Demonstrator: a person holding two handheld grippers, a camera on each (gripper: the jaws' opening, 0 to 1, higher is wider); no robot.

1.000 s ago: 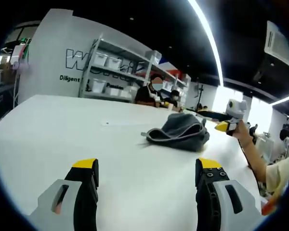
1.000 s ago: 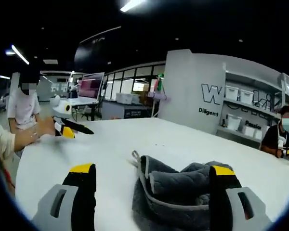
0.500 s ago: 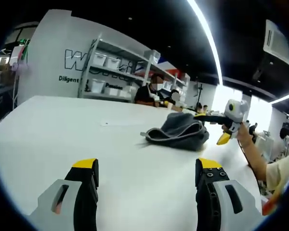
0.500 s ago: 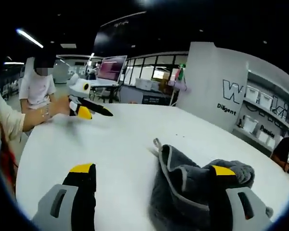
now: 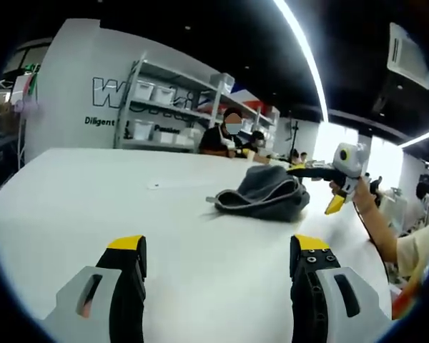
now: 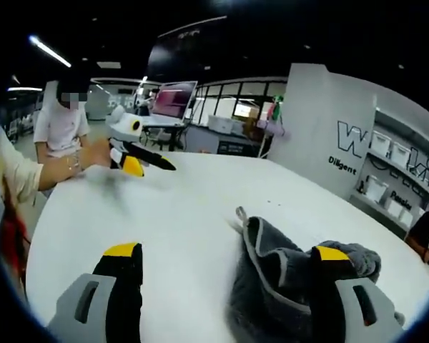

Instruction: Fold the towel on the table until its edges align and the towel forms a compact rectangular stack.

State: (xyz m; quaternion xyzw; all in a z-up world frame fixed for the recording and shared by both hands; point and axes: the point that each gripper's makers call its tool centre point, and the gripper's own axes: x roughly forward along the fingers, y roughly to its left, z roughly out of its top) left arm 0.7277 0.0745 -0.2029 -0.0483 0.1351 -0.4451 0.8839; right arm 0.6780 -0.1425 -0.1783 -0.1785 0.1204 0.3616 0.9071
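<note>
**Crumpled towel on a white table, both grippers held apart from it**

A grey towel [image 5: 261, 196] is seen lying in a crumpled heap on a white table [image 5: 93, 193]. It is unfolded, with a lighter hemmed edge curling along its near side.

In the left gripper view, the left gripper [image 5: 218, 250] is held low over bare table, its two yellow-tipped jaws spread wide with nothing between them. The towel lies well ahead of it, towards the right. Just beyond the towel, the right gripper [image 5: 322, 187] is seen in a hand [image 5: 362, 196], raised beside the heap; its jaws are also spread.

In the right gripper view, the right gripper [image 6: 227, 251] is held close to the towel [image 6: 286, 279], with its jaws parted. The right jaw is seen in front of the heap, and the left jaw over bare table. Whether the towel is touched cannot be told.

Behind the table, a wall with lettering and shelves [image 5: 175, 107] of white bins are seen.
</note>
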